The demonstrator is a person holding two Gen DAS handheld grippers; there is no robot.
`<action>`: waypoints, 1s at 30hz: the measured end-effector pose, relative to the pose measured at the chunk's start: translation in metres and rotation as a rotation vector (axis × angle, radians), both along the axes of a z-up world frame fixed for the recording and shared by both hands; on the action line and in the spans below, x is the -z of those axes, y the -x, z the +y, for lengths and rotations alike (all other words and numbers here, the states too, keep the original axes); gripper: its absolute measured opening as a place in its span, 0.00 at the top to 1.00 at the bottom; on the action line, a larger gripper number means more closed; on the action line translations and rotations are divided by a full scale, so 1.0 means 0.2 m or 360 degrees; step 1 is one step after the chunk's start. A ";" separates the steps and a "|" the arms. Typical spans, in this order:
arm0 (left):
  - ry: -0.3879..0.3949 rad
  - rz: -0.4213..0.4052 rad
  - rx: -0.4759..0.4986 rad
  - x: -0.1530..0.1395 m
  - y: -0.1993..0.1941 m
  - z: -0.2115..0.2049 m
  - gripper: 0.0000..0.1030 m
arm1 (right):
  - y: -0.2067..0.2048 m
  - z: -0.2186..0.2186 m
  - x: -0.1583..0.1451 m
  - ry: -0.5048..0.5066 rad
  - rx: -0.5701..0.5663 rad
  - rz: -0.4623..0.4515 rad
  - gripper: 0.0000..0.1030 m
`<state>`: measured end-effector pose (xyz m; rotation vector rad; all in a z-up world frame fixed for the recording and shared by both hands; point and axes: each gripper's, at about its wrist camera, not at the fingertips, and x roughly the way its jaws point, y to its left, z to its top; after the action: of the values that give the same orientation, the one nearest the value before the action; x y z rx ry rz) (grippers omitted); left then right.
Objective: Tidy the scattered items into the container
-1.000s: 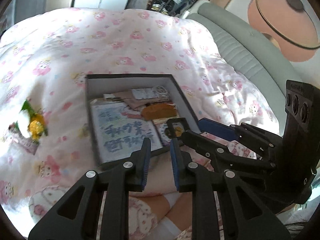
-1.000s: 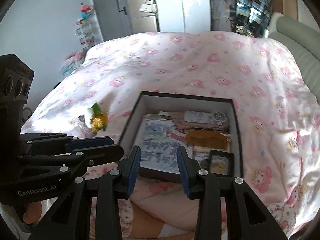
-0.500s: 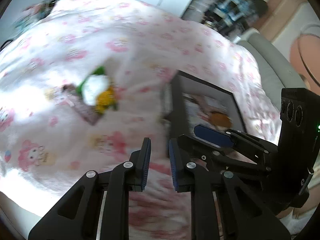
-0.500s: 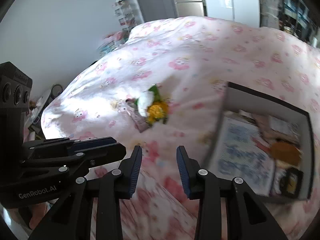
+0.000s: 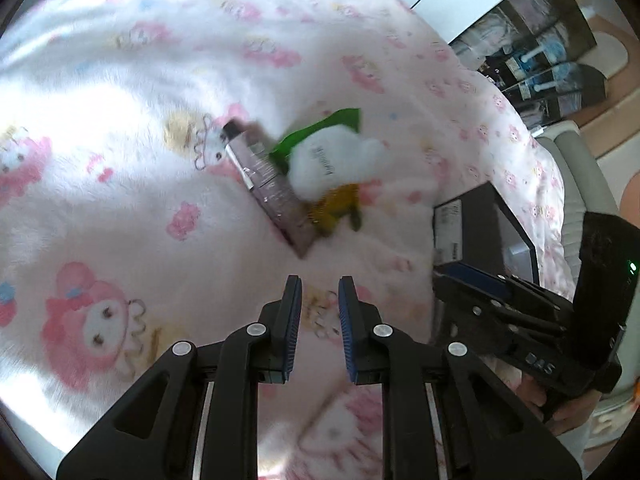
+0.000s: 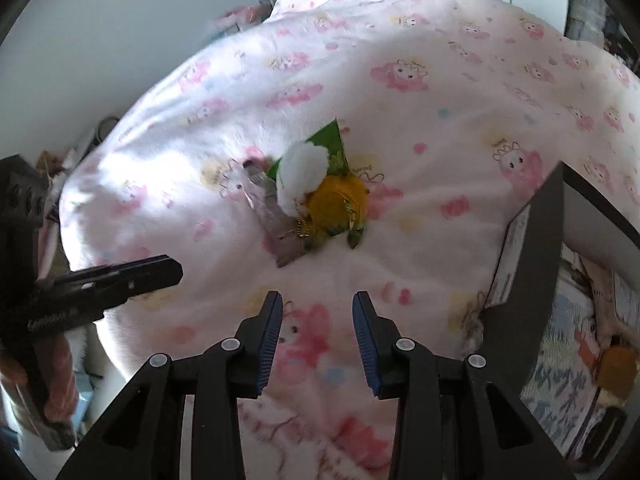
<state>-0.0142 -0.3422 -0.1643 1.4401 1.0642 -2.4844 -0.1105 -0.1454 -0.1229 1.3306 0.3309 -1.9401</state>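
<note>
**Fig. Approach to the last loose items on the bed**

Step in hand, as I judge it: reaching for the remaining clutter. My left gripper (image 5: 319, 280) and right gripper (image 6: 317, 296) both stand slightly apart and hold nothing.

At 12 o'clock ahead of both lie a white fluffy pompom (image 6: 304, 172), a yellow plush charm (image 6: 340, 200), a green foil packet (image 5: 320, 128) and a slim mauve tube (image 5: 272, 188), touching one another on the pink cartoon-print blanket (image 6: 440, 80).

The dark grey rectangular box (image 6: 548, 240) sits at 3 o'clock in the right wrist view. It holds a blue-lettered printed sheet (image 6: 560, 380) and a brown flat piece (image 6: 616, 364).

Next, one pair of jaws must widen, descend and close on one item.
</note>
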 end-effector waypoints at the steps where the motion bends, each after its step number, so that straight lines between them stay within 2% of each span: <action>1: -0.0039 -0.0002 0.0005 0.05 0.03 -0.03 0.84 | 0.01 -0.01 0.02 0.0005 -0.0008 -0.0013 0.68; 6: -0.0139 -0.0052 0.0000 0.23 0.19 -0.09 0.84 | 0.08 -0.11 0.12 -0.0017 -0.0024 -0.0082 0.68; 8: -0.0179 -0.0066 -0.0002 0.27 0.25 -0.10 0.78 | 0.11 -0.15 0.16 -0.0038 -0.0034 -0.0105 0.68; 12: -0.0123 -0.0173 -0.0036 0.34 0.33 -0.12 0.73 | 0.17 -0.19 0.25 -0.0060 -0.0036 -0.0164 0.68; 16: -0.0180 -0.0175 -0.0065 0.40 0.40 -0.14 0.66 | 0.21 -0.19 0.36 -0.0082 0.0004 -0.0257 0.68; 18: -0.0210 -0.0194 -0.0078 0.45 0.43 -0.15 0.66 | 0.22 -0.19 0.39 -0.0082 0.0017 -0.0285 0.68; 22: -0.0216 -0.0170 -0.0088 0.44 0.41 -0.12 0.67 | 0.22 -0.18 0.38 -0.0050 0.0014 -0.0275 0.68; 25: -0.0290 -0.0180 -0.0093 0.43 0.38 -0.08 0.70 | 0.20 -0.15 0.35 -0.0003 0.0025 -0.0268 0.68; 26: -0.0286 -0.0180 -0.0083 0.41 0.36 -0.05 0.75 | 0.20 -0.14 0.34 0.0001 0.0043 -0.0265 0.68; 30: -0.0267 -0.0186 -0.0009 0.33 0.31 0.02 0.75 | 0.20 -0.09 0.31 0.0022 0.0079 -0.0273 0.68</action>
<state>-0.0766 -0.3390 -0.2313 1.6010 1.2770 -2.3224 -0.1513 -0.1639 -0.1856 1.4966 0.2017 -1.8492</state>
